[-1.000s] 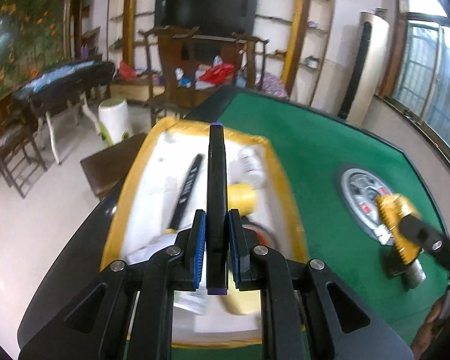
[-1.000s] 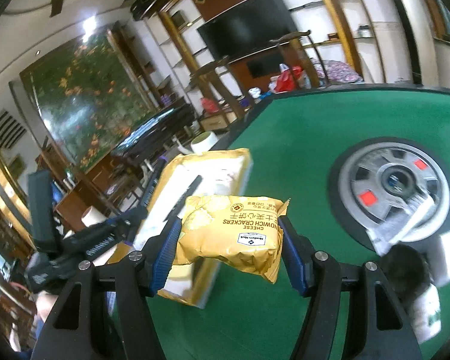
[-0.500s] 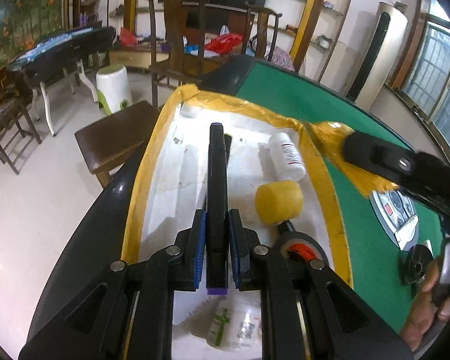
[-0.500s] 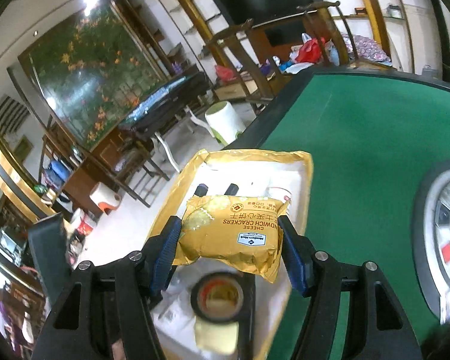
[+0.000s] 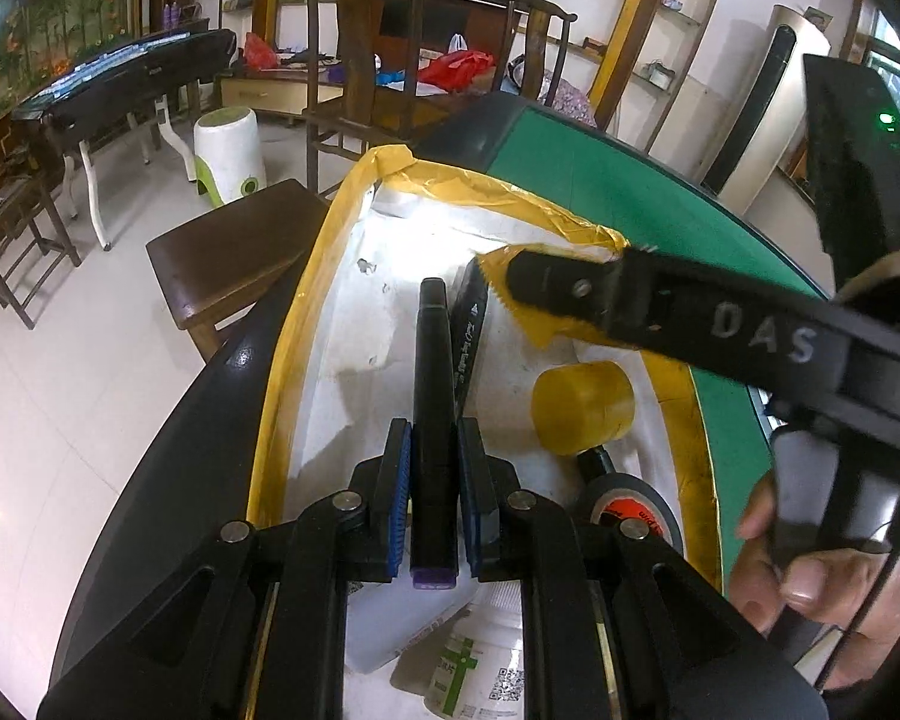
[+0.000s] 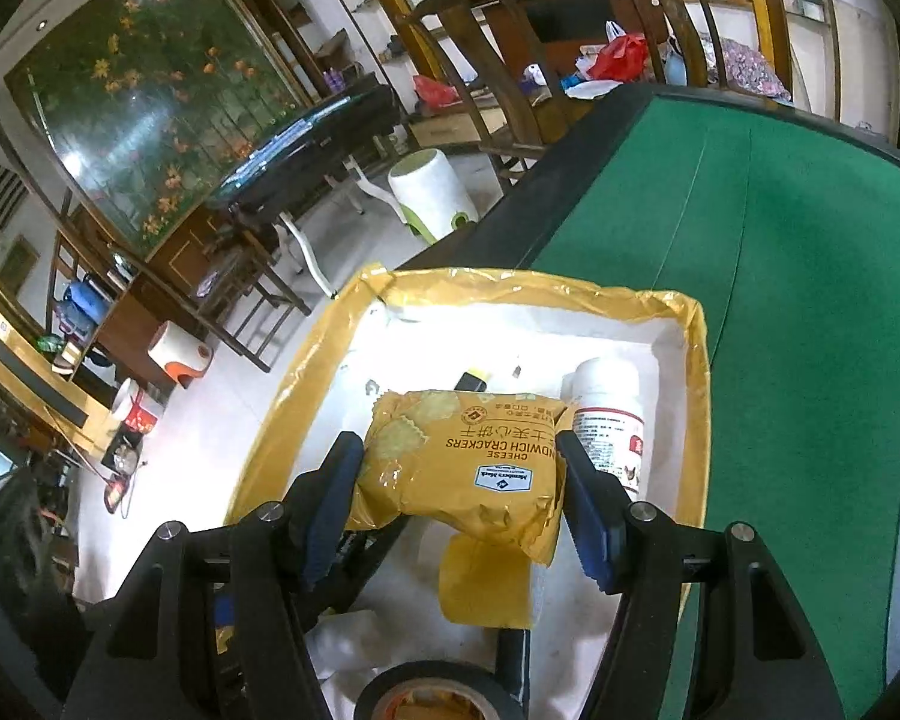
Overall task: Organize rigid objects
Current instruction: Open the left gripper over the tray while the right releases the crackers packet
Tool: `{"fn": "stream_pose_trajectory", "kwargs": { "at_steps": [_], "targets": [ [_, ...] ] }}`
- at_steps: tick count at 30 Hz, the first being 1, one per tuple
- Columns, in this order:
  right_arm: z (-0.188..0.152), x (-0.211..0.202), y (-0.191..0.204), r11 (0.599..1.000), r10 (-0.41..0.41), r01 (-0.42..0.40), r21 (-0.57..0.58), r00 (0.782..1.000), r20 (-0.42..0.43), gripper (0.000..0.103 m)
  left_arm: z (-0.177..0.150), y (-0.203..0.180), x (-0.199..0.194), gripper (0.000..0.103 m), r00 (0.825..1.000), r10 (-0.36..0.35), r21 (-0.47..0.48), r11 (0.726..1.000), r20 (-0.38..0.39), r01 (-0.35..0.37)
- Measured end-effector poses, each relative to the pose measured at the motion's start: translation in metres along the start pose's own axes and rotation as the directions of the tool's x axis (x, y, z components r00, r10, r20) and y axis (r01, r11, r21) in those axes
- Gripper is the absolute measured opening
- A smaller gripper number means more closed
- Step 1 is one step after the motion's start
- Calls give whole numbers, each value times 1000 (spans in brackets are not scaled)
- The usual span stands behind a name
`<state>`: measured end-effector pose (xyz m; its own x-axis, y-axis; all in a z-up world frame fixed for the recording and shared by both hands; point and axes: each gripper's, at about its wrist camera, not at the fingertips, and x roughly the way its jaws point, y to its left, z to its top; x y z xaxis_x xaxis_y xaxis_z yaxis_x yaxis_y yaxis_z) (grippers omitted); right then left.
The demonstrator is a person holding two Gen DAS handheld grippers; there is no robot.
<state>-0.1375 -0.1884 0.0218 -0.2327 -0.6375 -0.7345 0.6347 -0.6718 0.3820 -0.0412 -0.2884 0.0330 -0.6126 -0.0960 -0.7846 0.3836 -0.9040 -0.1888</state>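
Both sets of jaws are clamped on something: the left gripper [image 5: 432, 498] pinches a black marker [image 5: 433, 396] that juts forward between its pads, and the right gripper [image 6: 459, 498] squeezes a yellow cracker packet [image 6: 459, 462]. Below both lies a white tray [image 6: 687, 420], with a yellow roll [image 5: 582, 408] just right of the left jaws and a white bottle [image 6: 609, 420] right of the packet.

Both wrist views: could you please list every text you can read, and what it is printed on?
"CHEESE SANDWICH CRACKERS": yellow cracker packet, in the right claw.
"DAS": right claw's black arm.
White bottle, black bar, tape roll, green-cross bottle: print too small to read.
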Motion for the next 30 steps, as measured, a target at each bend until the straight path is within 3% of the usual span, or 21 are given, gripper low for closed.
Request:
{"fn": "stream_pose_trajectory", "kwargs": {
  "at_steps": [12,15,17,19,25,30],
  "targets": [
    [-6,-4,-3,1000,0,1,27,1000,-26,62,1,2,-3,15,999,-36,-12,999,-15,36],
    [-6,-8,-1,1000,8,-8,19,1000,-20,67,1,0,-5,22,999,-49,-13,999,-17,49],
    [-7,-12,1,1000,6,-6,5,1000,-18,68,0,-2,-8,35,999,-46,-5,999,-10,46],
    [-8,-15,4,1000,-2,2,-7,1000,-18,68,0,-4,-13,41,999,-38,2,999,6,38],
    [-17,-32,7,999,32,-32,-8,999,14,68,-2,-9,-28,41,999,-13,32,999,48,11],
    [-37,-59,-1,996,81,-82,21,995,62,68,-7,-15,-43,41,997,-36,30,999,72,34]
  ]
}}
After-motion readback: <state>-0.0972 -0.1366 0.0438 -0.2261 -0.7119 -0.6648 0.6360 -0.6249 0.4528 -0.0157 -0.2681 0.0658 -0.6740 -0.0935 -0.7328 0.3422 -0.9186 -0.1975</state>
